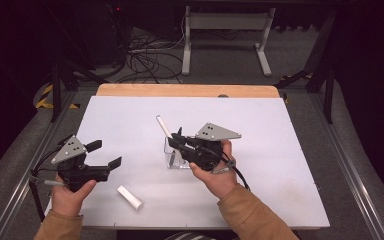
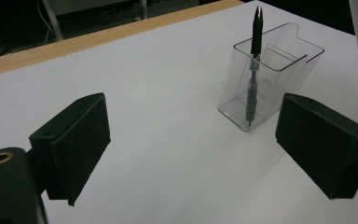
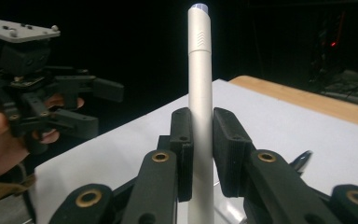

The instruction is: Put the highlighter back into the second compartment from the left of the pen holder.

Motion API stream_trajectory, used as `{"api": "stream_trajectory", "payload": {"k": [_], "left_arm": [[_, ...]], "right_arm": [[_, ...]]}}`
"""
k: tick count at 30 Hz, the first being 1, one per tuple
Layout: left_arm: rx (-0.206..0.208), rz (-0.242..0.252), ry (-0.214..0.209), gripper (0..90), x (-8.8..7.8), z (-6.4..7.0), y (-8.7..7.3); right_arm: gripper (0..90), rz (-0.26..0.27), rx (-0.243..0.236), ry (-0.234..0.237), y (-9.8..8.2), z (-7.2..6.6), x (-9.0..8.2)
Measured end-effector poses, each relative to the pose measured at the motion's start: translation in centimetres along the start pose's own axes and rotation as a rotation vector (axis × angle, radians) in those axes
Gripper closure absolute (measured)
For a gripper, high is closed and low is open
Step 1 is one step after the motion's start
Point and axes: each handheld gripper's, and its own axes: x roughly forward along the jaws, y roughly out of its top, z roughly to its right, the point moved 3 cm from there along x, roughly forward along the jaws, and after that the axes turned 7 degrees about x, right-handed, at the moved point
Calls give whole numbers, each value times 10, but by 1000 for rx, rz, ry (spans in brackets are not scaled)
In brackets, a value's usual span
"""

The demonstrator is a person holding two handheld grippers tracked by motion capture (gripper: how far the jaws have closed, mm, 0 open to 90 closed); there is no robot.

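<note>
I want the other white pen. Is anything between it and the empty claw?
No, just bare white table between the left gripper and the loose white marker, in the high view.

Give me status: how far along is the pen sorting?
Done: a black pen stands in the clear holder. In hand: the right tool grips a white pen upright above the holder. Left: another white pen lies on the table; the left tool is open.

Clear glossy plastic holder (image 2: 270, 79), matt white tabletop (image 1: 280, 150), wooden edge (image 1: 180, 90)
</note>
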Motion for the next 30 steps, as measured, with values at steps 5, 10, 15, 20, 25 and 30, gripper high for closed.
{"api": "stream_trajectory", "payload": {"k": [5, 10, 15, 20, 25, 30], "left_arm": [[-2, 0, -1, 107, 0, 0, 0], [-2, 0, -1, 107, 0, 0, 0], [3, 0, 1, 107, 0, 0, 0], [-2, -1, 0, 107, 0, 0, 0], [1, 0, 1, 107, 0, 0, 0], [-1, -1, 0, 107, 0, 0, 0]], "right_arm": [[791, 47, 1, -26, 0, 9, 0], [791, 81, 2, -41, -1, 18, 2], [791, 89, -42, -96, -7, 29, 6], [791, 96, -53, -120, -12, 41, 7], [791, 148, -6, -143, -14, 49, 8], [790, 175, 17, -168, -18, 54, 9]]}}
